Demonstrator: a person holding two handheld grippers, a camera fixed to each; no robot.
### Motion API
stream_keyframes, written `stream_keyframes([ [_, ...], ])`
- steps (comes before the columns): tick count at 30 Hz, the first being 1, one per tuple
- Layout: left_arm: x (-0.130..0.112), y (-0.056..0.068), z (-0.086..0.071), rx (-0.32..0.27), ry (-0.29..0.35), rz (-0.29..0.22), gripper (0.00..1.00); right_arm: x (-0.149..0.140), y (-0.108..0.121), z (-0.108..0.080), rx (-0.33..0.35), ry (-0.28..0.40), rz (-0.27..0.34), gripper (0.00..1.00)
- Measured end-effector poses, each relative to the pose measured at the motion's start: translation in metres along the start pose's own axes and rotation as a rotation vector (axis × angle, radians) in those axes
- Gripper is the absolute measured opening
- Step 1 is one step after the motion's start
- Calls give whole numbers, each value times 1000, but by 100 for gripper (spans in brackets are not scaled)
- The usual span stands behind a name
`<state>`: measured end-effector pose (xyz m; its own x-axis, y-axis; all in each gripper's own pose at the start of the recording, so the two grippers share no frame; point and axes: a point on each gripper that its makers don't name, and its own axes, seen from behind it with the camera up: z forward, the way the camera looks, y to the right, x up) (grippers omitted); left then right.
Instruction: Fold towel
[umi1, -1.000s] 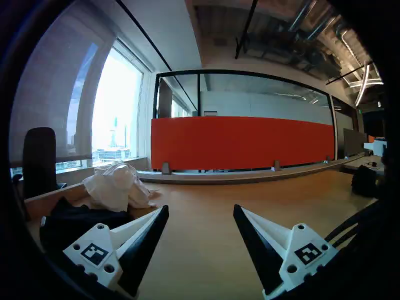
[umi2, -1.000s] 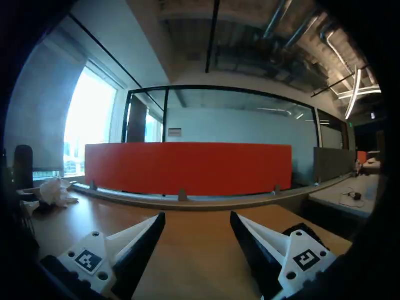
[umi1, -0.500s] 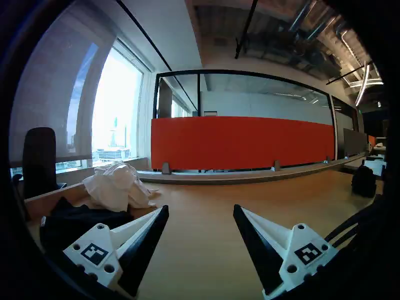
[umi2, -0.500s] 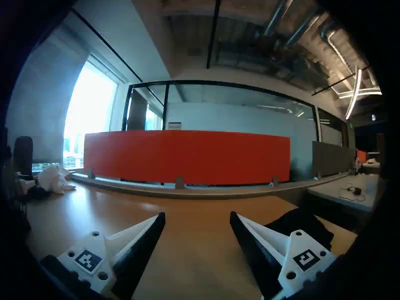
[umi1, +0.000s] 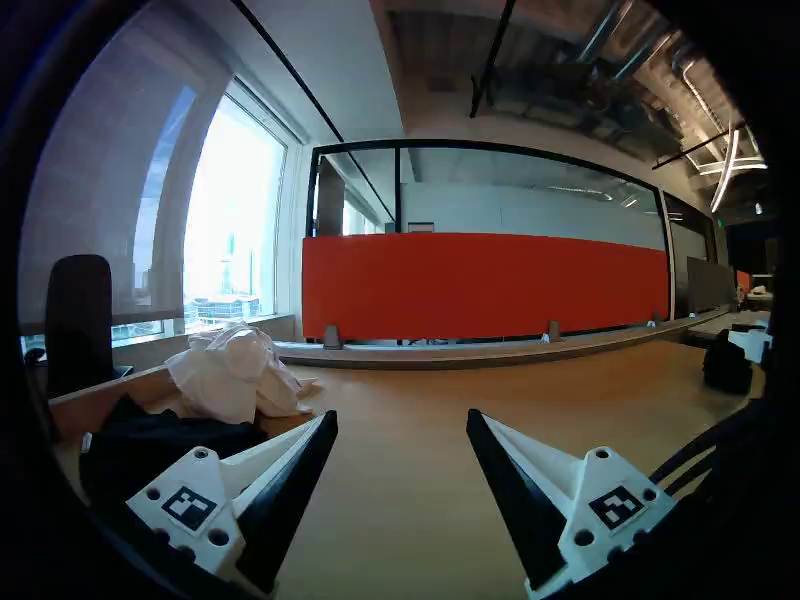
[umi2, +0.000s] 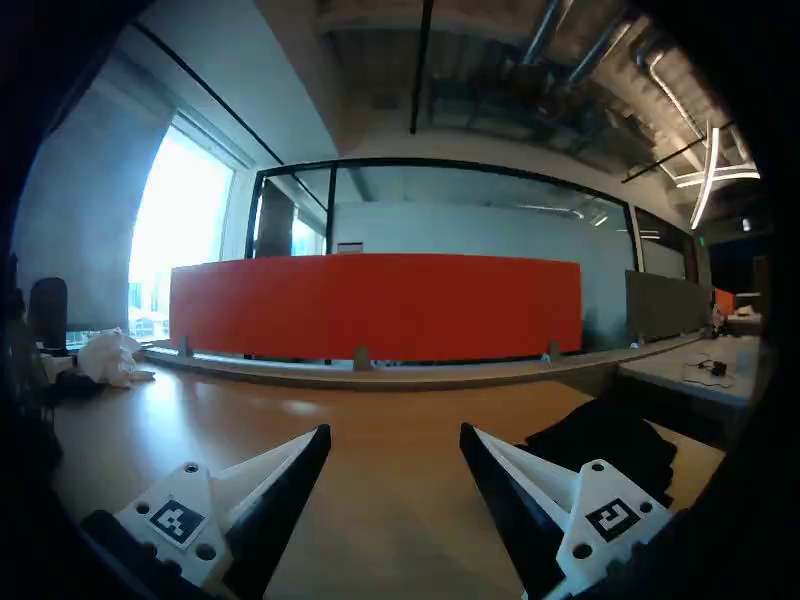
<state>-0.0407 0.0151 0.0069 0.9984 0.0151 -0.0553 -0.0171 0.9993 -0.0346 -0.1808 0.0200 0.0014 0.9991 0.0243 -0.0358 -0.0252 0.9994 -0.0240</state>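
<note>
Plainly held left gripper low over wooden table, jaws wide apart. Held right gripper likewise, jaws apart. Found white towel crumpled at far left of table, by window; small, blurred in right gripper view. Made out dark cloth near it, partly hidden behind gripper finger. Noted second dark cloth, cut off by right gripper's finger; kind unclear.

No readable text showing. Coded marker squares sitting on left gripper and right gripper, patterns only. Small sign hanging far back, too small to read.
</note>
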Motion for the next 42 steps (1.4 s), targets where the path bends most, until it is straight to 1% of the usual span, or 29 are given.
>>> stream_keyframes([
  [3,0,0,0,0,0,0,96,-1,-2,-1,3,3,0,100],
  [12,0,0,0,0,0,0,96,-2,-8,-1,15,-20,3,100],
  [42,1,1,0,0,0,0,96,-6,-8,-1,13,-24,5,100],
])
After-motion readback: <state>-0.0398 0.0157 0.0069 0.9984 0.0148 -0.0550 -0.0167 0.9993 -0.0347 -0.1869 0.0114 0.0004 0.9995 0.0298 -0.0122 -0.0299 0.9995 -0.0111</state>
